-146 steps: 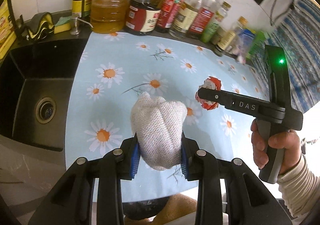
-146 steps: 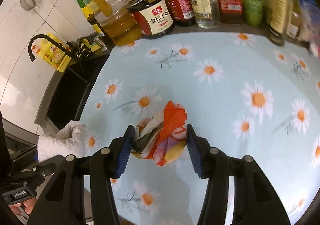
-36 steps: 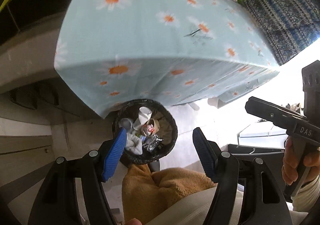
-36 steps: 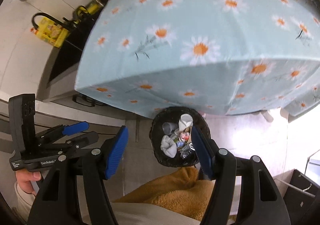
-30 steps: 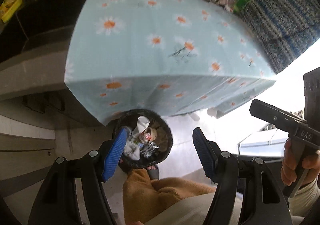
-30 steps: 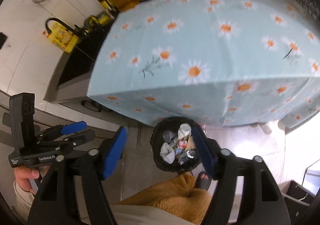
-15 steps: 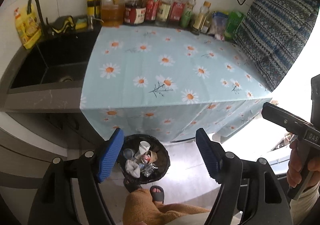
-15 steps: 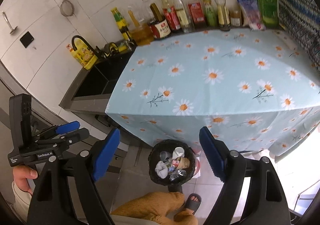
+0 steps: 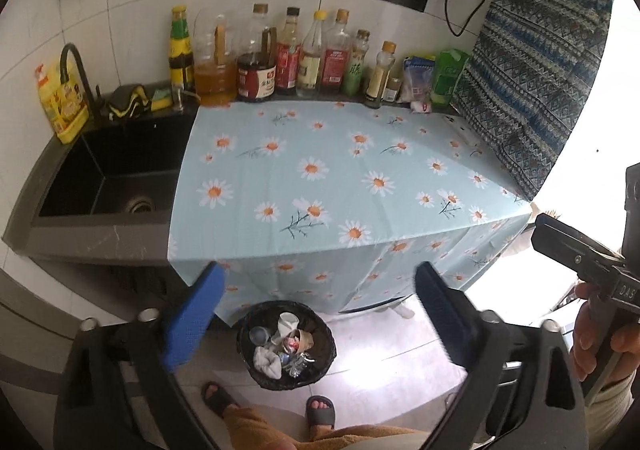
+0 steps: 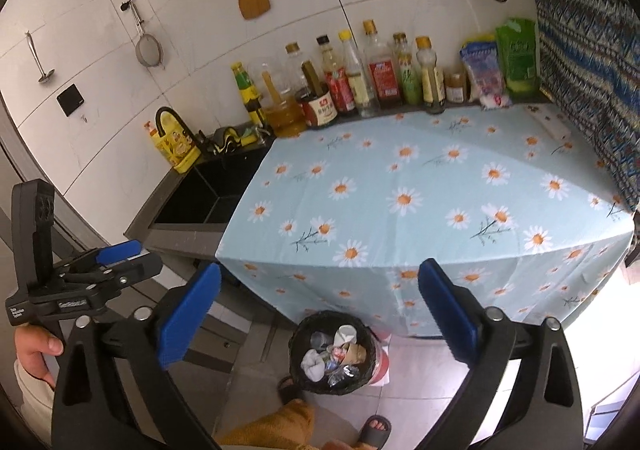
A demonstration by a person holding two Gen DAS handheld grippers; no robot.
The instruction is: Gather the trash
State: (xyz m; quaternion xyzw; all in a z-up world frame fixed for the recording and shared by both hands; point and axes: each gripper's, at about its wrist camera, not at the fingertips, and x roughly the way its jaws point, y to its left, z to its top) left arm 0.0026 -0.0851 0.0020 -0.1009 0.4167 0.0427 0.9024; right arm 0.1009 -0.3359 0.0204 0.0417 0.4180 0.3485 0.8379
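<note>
Both grippers hang high above the floor with nothing between their blue pads: the left gripper has just been spreading its jaws to their widest and holds nothing, and the right gripper has likewise just been opening and is empty. The trash bin, black-lined and standing on the floor tiles just in front of the counter's hanging cloth edge, sits below and between the left jaws, slightly nearer the left pad; seen from the right wrist it lies below the gap, roughly centred between the pads. Inside it lie a white cloth wad, a paper cup and mixed wrappers, so the collected trash is already in the bin. The daisy tablecloth beyond the jaws shows no loose litter; only the bottles and packets along the wall remain, far ahead of the fingertips. The step in hand looks like pulling clear after the drop and checking the counter. To do it well, I would keep both pairs of jaws released, sweep the view across the cloth and along the sink off to the left, and avoid brushing the cloth's draped edge
</note>
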